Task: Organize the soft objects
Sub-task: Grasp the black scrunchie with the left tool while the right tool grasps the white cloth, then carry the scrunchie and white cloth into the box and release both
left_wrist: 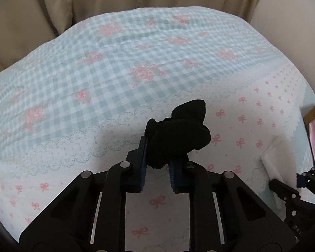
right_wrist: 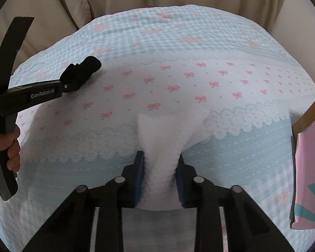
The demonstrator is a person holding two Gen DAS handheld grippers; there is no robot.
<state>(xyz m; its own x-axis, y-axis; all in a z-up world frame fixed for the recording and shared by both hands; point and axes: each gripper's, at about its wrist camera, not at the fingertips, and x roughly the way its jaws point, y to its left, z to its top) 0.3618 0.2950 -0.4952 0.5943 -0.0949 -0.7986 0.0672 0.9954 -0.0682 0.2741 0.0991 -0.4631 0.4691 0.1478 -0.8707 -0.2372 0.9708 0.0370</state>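
Observation:
My left gripper (left_wrist: 157, 147) is shut on a bunched black sock (left_wrist: 182, 132) and holds it just above the bedspread. The same sock (right_wrist: 84, 68) and left gripper (right_wrist: 73, 79) show at the left of the right wrist view. My right gripper (right_wrist: 160, 168) is shut on a white fluffy cloth (right_wrist: 163, 138), which is pinched between the blue pads (right_wrist: 139, 176) and fans out onto the bed ahead. In the left wrist view the white cloth (left_wrist: 277, 155) and my right gripper (left_wrist: 292, 187) sit at the lower right.
The bed is covered by a blue gingham and white bedspread with pink bows (right_wrist: 178, 79), also seen in the left wrist view (left_wrist: 115, 79). Beige curtains (left_wrist: 52, 10) hang behind. A pink box in a wooden frame (right_wrist: 308, 168) stands at the right edge.

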